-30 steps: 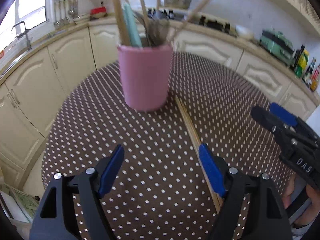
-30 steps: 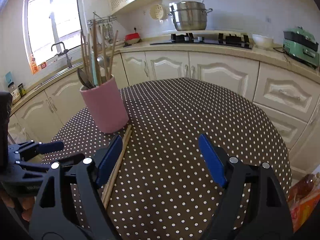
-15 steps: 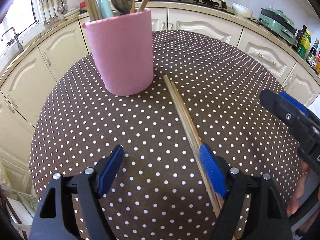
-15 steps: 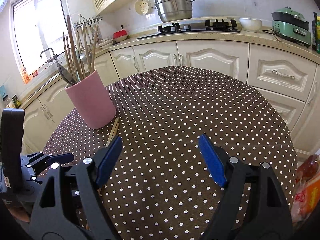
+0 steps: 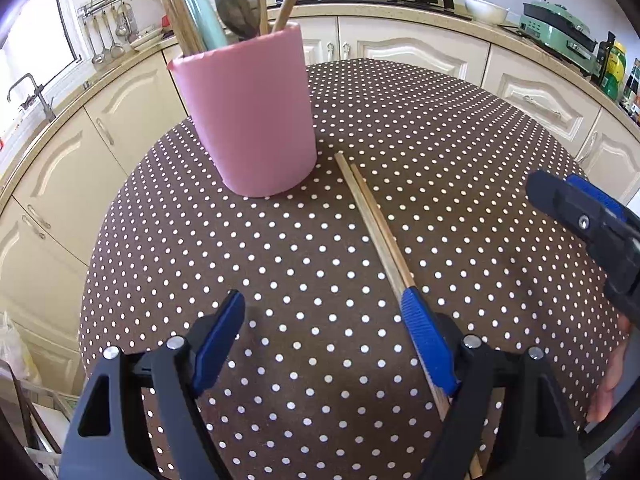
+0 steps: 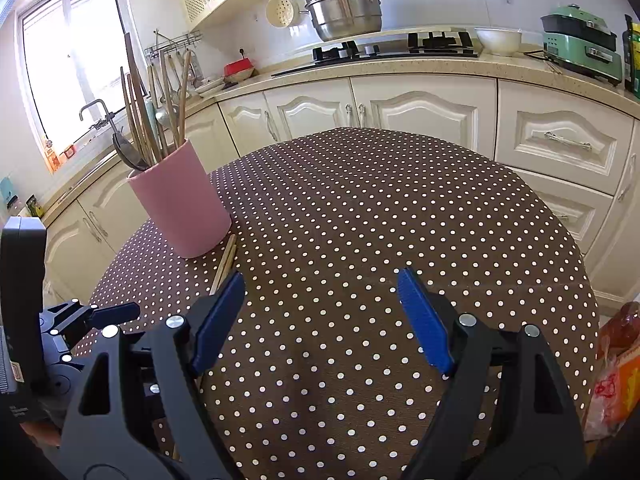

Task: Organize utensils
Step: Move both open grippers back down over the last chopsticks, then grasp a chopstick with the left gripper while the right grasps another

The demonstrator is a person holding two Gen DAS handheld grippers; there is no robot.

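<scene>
Left wrist view: my left hand-held gripper [image 5: 322, 338] is spread wide and empty, pale wooden chopsticks [image 5: 370, 216] lying on the dotted brown surface [image 5: 460, 184] beside the pink cylindrical holder [image 5: 248, 116]. I'd shift right, straddle both sticks, then pinch mid-length.

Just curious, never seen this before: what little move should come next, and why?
Probably shift the left tongs slightly right and down over the chopsticks. Both tongs are open and empty, the pair lies flat beside the pink holder, under the left tongs' right finger.
</scene>
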